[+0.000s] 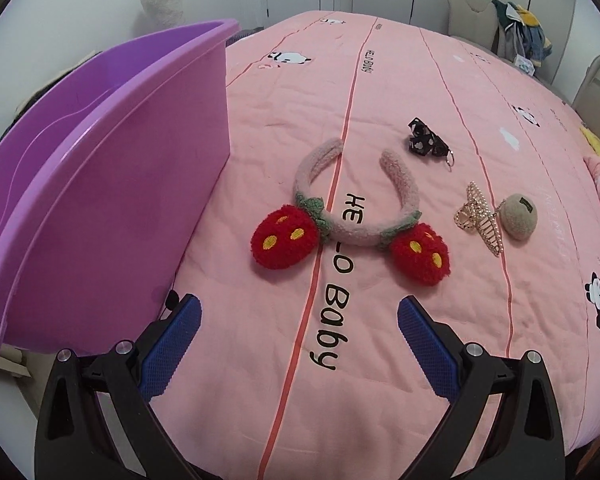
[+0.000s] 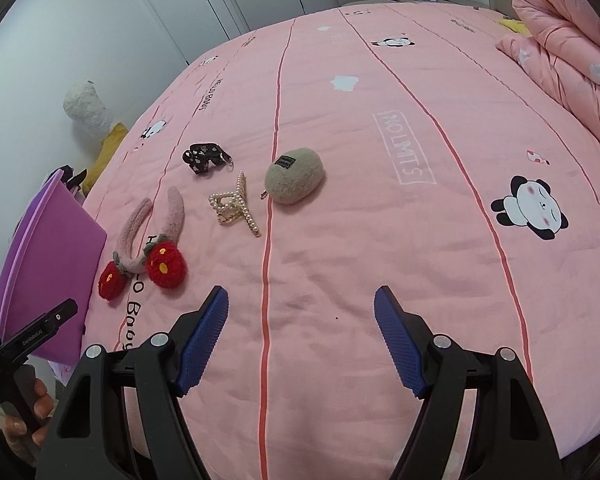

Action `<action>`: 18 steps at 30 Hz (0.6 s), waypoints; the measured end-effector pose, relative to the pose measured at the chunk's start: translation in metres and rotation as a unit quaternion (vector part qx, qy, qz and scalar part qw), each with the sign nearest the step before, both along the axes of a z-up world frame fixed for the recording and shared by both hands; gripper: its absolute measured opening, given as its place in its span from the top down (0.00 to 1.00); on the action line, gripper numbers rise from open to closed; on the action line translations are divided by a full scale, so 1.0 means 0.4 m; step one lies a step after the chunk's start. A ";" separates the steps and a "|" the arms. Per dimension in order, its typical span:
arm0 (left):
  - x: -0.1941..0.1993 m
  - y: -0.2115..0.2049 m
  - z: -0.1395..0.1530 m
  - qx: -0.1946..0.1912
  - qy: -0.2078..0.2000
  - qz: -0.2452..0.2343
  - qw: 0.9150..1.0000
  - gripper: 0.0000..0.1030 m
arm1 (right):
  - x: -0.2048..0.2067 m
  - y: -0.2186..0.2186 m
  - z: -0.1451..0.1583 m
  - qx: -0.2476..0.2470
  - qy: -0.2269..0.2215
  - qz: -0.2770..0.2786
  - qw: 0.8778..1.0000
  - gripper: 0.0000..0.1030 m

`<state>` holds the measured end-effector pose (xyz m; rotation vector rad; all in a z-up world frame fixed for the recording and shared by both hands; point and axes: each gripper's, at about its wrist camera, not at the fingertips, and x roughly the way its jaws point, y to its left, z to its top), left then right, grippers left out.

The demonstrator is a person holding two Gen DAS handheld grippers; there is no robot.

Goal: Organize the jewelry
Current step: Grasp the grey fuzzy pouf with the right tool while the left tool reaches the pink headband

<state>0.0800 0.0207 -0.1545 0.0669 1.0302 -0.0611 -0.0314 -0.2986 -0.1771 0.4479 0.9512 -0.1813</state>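
Blue-padded fingers (image 1: 176, 344) of the left gripper (image 1: 299, 316) are spread wide over the pink bedspread (image 1: 380, 380), with nothing held between them. To the left of this claw, close against its left finger, a purple plastic bin (image 1: 112, 184) is seen resting on the bed's edge. Ahead of the claw and just beyond its fingertips, a fuzzy pink headband (image 1: 340, 204) with two red strawberry pompoms is laid flat. Further ahead and to the right, a black patterned hair clip (image 1: 426, 140) is found, and right of the headband a pearl claw clip (image 1: 478, 216) lies touching a beige felt pouch (image 1: 520, 216).

The right gripper (image 2: 301, 300) is likewise held wide and empty above the bedspread; the pouch (image 2: 296, 180) is placed ahead of it, with the pearl clip (image 2: 232, 208) ahead and left.
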 end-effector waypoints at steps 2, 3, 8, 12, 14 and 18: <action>0.017 -0.001 -0.011 0.001 0.003 0.005 1.000 0.06 | 0.015 0.000 -0.010 -0.005 0.005 0.003 1.000 0.30; 0.027 -0.003 -0.014 0.001 0.004 0.006 1.000 0.06 | 0.022 -0.001 -0.015 -0.006 0.007 0.005 1.000 0.30; 0.084 -0.019 -0.038 0.001 0.015 0.012 1.000 0.06 | 0.061 -0.006 -0.036 -0.010 0.011 0.005 1.000 0.30; 0.147 -0.030 -0.063 0.007 0.025 0.032 0.999 0.06 | 0.108 -0.015 -0.052 -0.012 0.016 0.002 1.000 0.30; 0.175 -0.037 -0.071 0.014 0.027 0.036 0.999 0.06 | 0.140 -0.017 -0.056 -0.018 0.014 0.003 1.000 0.30; 0.223 -0.049 -0.080 0.019 0.028 0.035 0.999 0.06 | 0.207 -0.025 -0.063 -0.020 0.015 0.005 1.000 0.30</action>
